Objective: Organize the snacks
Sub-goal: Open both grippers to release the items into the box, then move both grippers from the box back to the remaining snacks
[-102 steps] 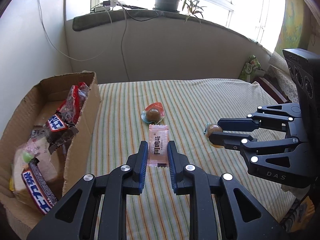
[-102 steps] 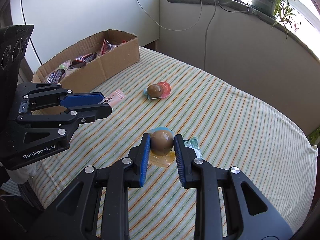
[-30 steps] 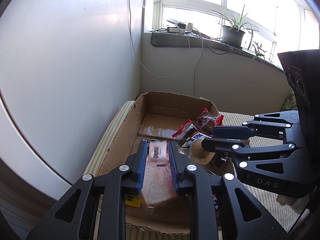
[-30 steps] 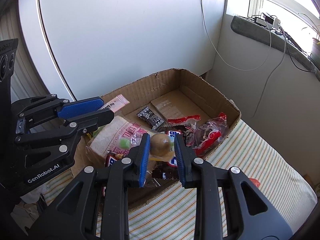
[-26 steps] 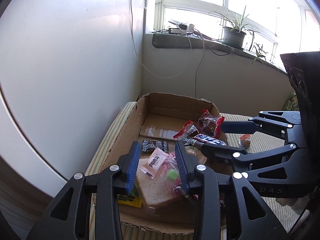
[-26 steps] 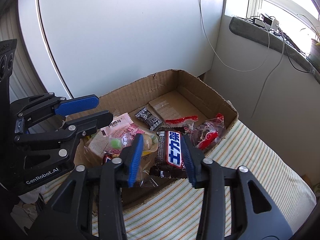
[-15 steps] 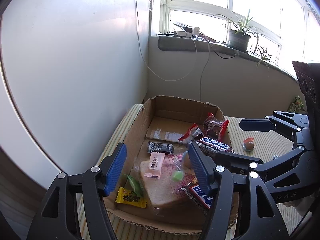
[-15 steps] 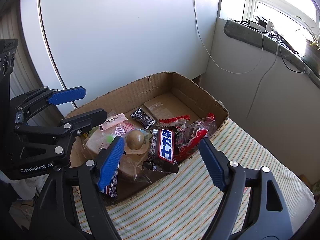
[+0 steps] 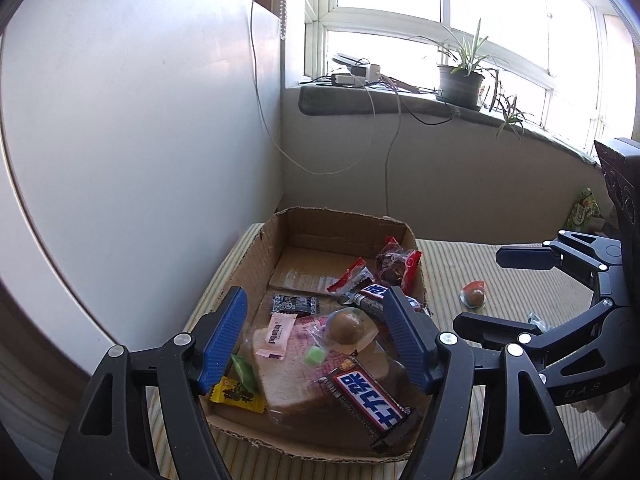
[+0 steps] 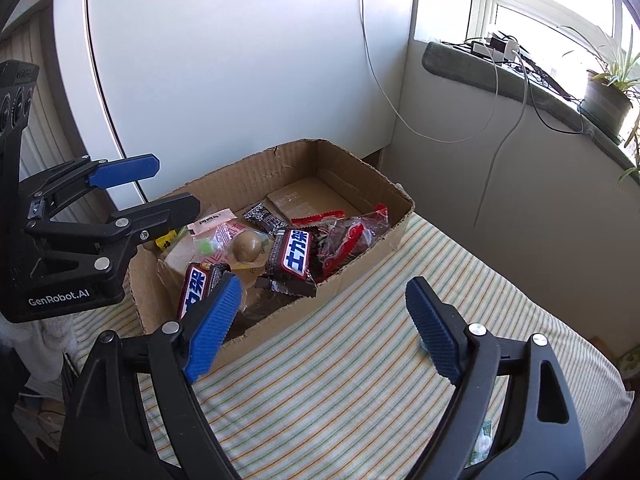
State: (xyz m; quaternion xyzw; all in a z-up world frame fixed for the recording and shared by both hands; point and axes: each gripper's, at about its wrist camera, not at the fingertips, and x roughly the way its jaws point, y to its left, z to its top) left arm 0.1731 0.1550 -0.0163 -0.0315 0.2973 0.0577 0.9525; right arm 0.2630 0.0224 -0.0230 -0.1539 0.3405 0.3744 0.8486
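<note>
A cardboard box (image 9: 240, 272) (image 10: 372, 184) on the striped cloth holds several snacks. A pink sachet (image 9: 277, 335) (image 10: 212, 219) and a brown ball in clear wrap (image 9: 346, 326) (image 10: 247, 247) lie on a bagged bread slice (image 9: 288, 380). Snickers bars (image 9: 366, 398) (image 10: 294, 254) lie beside them. My left gripper (image 9: 318, 344) (image 10: 152, 186) is open and empty above the box's near end. My right gripper (image 10: 320, 324) (image 9: 500, 292) is open and empty over the cloth by the box. One red-wrapped ball (image 9: 473, 294) lies on the cloth.
A white wall (image 9: 140, 120) stands close behind the box. A windowsill with a potted plant (image 9: 458, 78) and cables runs along the back. The striped cloth (image 10: 360, 380) stretches right of the box. A green packet (image 9: 582, 214) lies at the far right.
Both grippers carried their snacks from the cloth to the box, opened and dropped the pink sachet and wrapped ball inside. Both have since opened wider and pulled back from the box.
</note>
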